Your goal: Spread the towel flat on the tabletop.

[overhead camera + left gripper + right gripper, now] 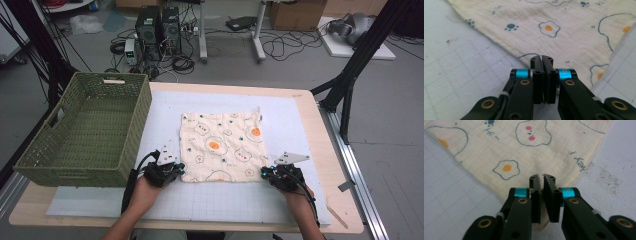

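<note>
A cream cloth [220, 145] printed with fried eggs and bear faces lies flat on the white gridded mat [280, 200]. My left gripper [179, 168] is at the cloth's near left corner. In the left gripper view its jaws [542, 59] are pressed together, with the edge of the cloth [564, 37] running in between them. My right gripper [265, 173] is at the near right corner. In the right gripper view its jaws [542, 177] are shut on that corner of the cloth [524, 152], whose tip shows below them.
A green woven basket [135, 120] stands on the table's left side, close to my left hand. The wooden table edge [345, 200] runs along the right. Computers, cables and boxes lie on the floor beyond the table.
</note>
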Motion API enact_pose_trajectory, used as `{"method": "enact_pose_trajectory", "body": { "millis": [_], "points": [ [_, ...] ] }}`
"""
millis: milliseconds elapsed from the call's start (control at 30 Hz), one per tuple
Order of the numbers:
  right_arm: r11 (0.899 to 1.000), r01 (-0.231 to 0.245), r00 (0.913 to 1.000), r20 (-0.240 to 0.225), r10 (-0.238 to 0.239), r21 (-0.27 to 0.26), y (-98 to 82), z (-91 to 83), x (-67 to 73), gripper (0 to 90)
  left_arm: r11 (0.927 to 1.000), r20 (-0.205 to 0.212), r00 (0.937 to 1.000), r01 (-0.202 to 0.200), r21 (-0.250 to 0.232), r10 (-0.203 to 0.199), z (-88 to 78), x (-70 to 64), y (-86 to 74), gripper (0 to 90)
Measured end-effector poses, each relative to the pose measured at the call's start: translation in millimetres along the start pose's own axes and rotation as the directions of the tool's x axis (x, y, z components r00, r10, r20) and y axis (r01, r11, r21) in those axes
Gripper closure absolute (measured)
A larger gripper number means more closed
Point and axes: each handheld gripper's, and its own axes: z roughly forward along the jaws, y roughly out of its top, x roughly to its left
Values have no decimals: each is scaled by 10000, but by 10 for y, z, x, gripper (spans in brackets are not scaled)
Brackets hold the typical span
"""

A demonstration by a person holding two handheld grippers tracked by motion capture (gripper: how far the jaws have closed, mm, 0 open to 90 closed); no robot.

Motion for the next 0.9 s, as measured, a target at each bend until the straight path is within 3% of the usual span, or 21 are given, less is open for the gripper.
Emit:
{"method": "enact_pose_trajectory", "body": {
  "millis": [167, 533, 600, 667, 733, 833, 900],
  "points": [
    [9996, 266, 9981, -561, -260, 92, -3, -27, 70, 886, 9996, 155, 9996, 254, 114, -256, -128, 138, -91, 877],
    [9943, 793, 9963, -389, -766, 708, -82, -193, 244, 892, 9991, 673, 9971, 347, 234, -362, -259, 55, -188, 872],
    [9943, 811, 9962, -375, -787, 696, -100, -225, 253, 892, 9991, 754, 9965, 330, 280, -351, -284, 60, -187, 830],
    [9965, 659, 9974, -326, -643, 516, -102, -258, 248, 816, 9979, 665, 9957, 651, 24, -652, -306, 99, -172, 690],
    [9994, 339, 9991, -253, -339, 2, -92, -284, 210, 727, 9938, 730, 9922, 1038, -398, -1007, -324, 146, -153, 609],
    [9985, 205, 9998, 25, -204, -511, -58, -285, 169, 622, 9809, 836, 9855, 1566, -1150, -1475, -318, 193, -114, 510],
    [9974, 117, 9995, 312, -95, -709, -27, -267, 150, 526, 9720, 953, 9837, 1669, -1651, -1527, -314, 231, -75, 494]
  ]
}}
